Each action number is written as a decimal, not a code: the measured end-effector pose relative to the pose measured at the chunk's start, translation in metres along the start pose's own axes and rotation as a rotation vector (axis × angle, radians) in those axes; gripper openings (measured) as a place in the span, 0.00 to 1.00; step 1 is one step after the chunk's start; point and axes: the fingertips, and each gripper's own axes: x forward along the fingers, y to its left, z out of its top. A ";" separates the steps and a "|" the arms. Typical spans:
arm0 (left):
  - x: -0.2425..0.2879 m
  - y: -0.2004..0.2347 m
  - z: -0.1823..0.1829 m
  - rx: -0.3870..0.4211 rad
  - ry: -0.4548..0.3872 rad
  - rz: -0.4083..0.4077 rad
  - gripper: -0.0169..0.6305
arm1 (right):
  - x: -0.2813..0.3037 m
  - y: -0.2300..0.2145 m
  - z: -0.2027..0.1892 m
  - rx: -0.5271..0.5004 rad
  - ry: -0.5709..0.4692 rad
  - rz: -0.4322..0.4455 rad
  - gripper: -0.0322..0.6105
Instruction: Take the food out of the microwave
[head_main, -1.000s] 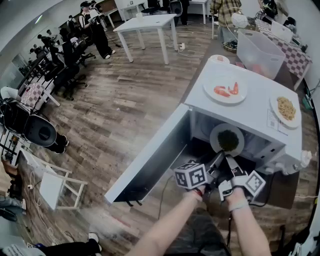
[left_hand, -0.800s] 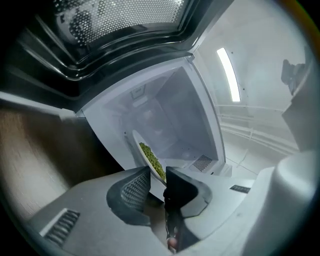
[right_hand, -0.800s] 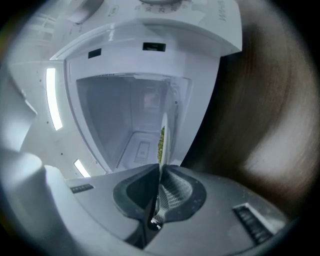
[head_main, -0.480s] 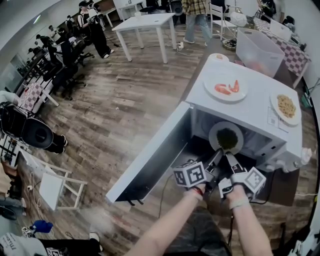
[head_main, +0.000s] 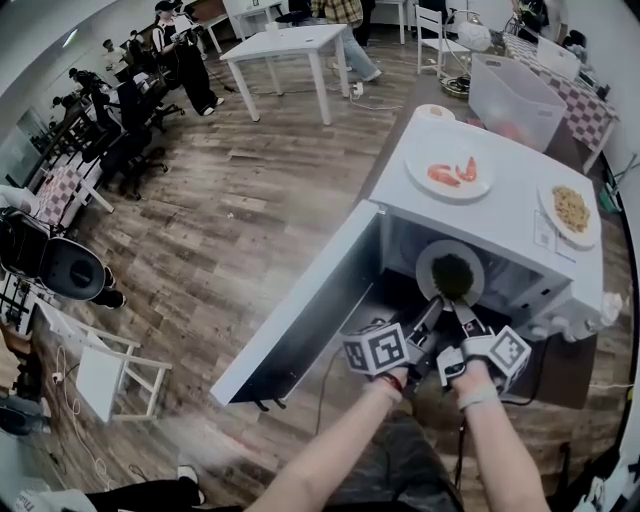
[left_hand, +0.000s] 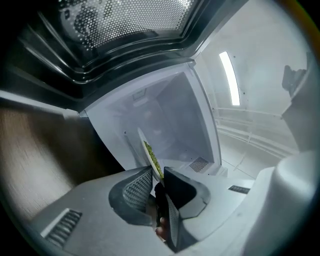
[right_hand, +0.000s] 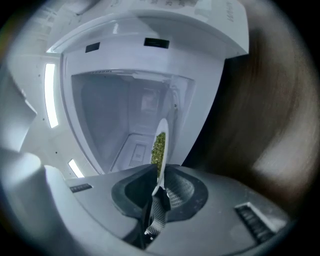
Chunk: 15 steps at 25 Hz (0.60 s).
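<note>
A white plate heaped with green food sits inside the open microwave, near its front. Both grippers point level into the cavity, side by side at the plate's near rim. My left gripper has the plate rim between its jaws, which are closing; a gap still shows beside the rim. My right gripper straddles the same plate edge; its jaws are opening, and the rim lies against one pad.
The microwave door hangs open to the left. On the microwave's top stand a plate of shrimp and a plate of yellow food. A clear plastic bin stands behind. People, chairs and a white table fill the far room.
Both grippers and the plate have stayed about where they were. In the background a person has walked left past the white table.
</note>
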 end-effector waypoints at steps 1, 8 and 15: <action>-0.001 0.001 -0.001 -0.001 0.001 0.002 0.13 | 0.000 -0.001 0.000 0.000 0.000 0.001 0.12; -0.004 0.010 -0.006 -0.036 0.002 0.027 0.17 | 0.000 -0.004 -0.003 0.035 0.006 0.003 0.09; 0.002 0.011 -0.006 -0.054 0.005 0.026 0.17 | -0.002 -0.004 -0.003 0.057 0.009 0.013 0.08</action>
